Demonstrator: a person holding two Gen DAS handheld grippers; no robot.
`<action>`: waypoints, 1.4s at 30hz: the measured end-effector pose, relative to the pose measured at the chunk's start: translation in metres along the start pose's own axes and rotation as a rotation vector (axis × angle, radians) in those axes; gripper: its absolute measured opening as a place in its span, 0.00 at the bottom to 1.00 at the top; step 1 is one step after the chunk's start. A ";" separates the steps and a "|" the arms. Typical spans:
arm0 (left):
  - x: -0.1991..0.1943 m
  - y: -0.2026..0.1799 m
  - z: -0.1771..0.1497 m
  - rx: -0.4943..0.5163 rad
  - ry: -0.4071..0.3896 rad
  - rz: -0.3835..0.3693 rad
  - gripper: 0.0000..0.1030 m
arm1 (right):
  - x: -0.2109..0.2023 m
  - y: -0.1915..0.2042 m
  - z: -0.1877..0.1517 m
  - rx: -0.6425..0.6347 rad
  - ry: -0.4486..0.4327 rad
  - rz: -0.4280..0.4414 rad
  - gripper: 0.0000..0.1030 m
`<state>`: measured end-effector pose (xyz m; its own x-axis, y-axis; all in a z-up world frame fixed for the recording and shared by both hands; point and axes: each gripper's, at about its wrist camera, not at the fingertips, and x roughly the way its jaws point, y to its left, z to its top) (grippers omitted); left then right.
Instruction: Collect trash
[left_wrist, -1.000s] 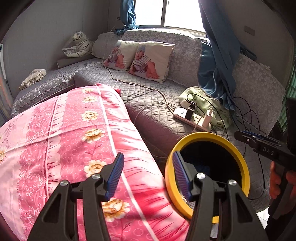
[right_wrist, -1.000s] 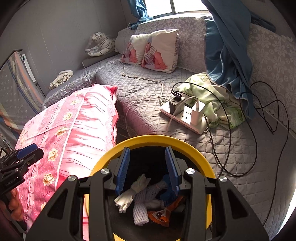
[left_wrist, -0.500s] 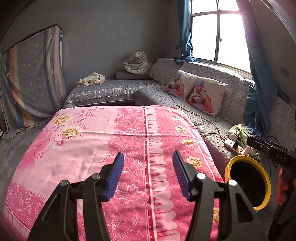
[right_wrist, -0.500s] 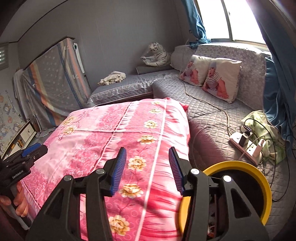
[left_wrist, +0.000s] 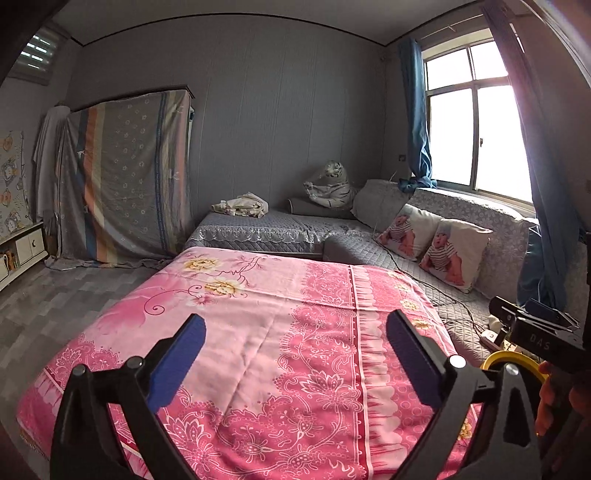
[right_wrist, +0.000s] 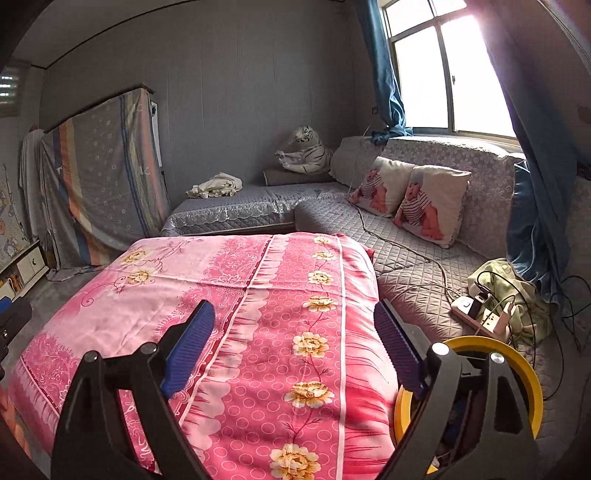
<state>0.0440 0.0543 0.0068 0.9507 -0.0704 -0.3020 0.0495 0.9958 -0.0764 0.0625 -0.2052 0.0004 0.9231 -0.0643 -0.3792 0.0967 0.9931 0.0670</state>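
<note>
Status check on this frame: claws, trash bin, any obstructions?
Left claw and right claw just opened wide, both empty. Yellow-rimmed trash bin beside the pink floral bedspread. No loose trash in view.

There is one yellow-rimmed bin and one pink flowered blanket. On the grey sofa I count two cushions with a baby picture, and. One toy tiger sits in the corner, and one pile of pale cloth lies near it. There is one white power strip and one green cloth. The window is one, with blue curtains, one on each side, and.
</note>
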 end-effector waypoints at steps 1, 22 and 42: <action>-0.005 -0.001 0.000 0.006 -0.015 0.009 0.92 | -0.006 0.000 -0.001 0.001 -0.026 -0.020 0.90; -0.041 -0.017 -0.007 0.005 -0.070 -0.009 0.92 | -0.058 0.003 -0.015 0.045 -0.234 -0.122 0.92; -0.042 -0.023 -0.007 0.025 -0.074 -0.020 0.92 | -0.051 -0.003 -0.024 0.079 -0.204 -0.124 0.92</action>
<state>0.0004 0.0337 0.0142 0.9695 -0.0872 -0.2292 0.0759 0.9955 -0.0574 0.0059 -0.2030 -0.0028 0.9576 -0.2119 -0.1950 0.2355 0.9660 0.1065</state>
